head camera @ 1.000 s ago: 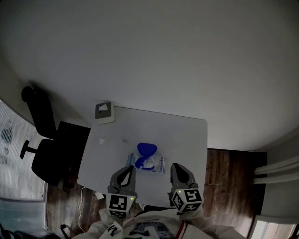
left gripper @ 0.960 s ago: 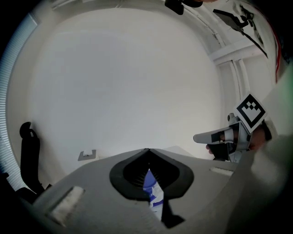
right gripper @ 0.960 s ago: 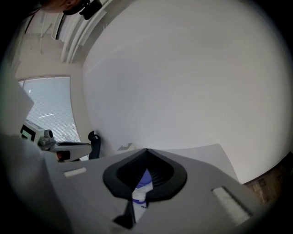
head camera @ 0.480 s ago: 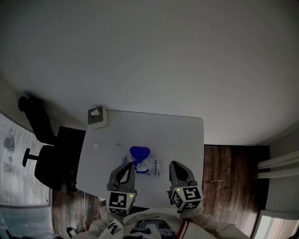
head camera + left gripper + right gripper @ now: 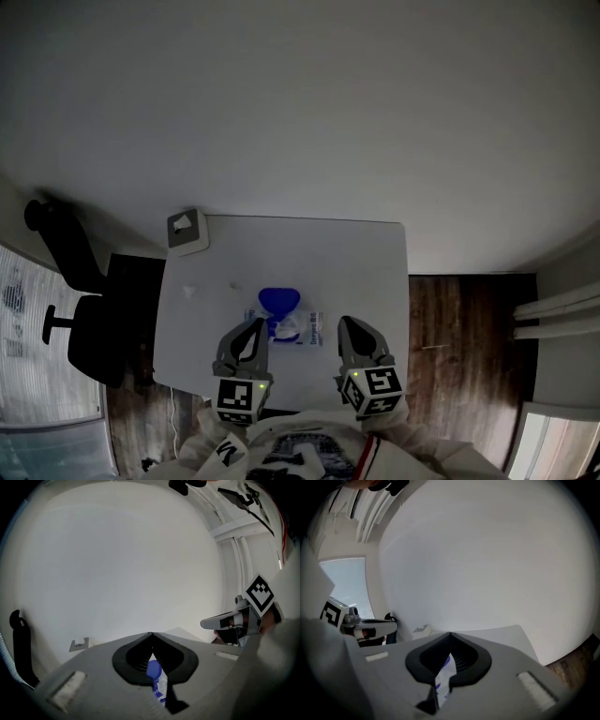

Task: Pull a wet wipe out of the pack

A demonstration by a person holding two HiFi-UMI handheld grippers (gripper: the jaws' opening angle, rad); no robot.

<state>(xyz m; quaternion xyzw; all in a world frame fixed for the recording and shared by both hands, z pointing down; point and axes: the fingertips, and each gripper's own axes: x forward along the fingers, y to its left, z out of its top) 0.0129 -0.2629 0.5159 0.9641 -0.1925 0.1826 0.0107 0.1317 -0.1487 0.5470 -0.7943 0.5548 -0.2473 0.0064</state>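
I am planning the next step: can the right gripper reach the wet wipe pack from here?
Probably yes: the wet wipe pack lies just ahead of the right gripper, nothing between them; its jaws are shut.

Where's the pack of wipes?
In the head view, the pack lies on the white table near its front edge, between the left gripper and right gripper.

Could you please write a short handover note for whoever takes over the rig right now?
Left tongs: shut, empty, by the table's near edge.
Right tongs: shut, empty, alongside.
Wet wipe pack: lies on the white table, just ahead, between both tongs; its blue lid looks flipped open.
Done: neither tongs holds a wipe.
Left: steady the pack, pinch a wipe, pull it out.
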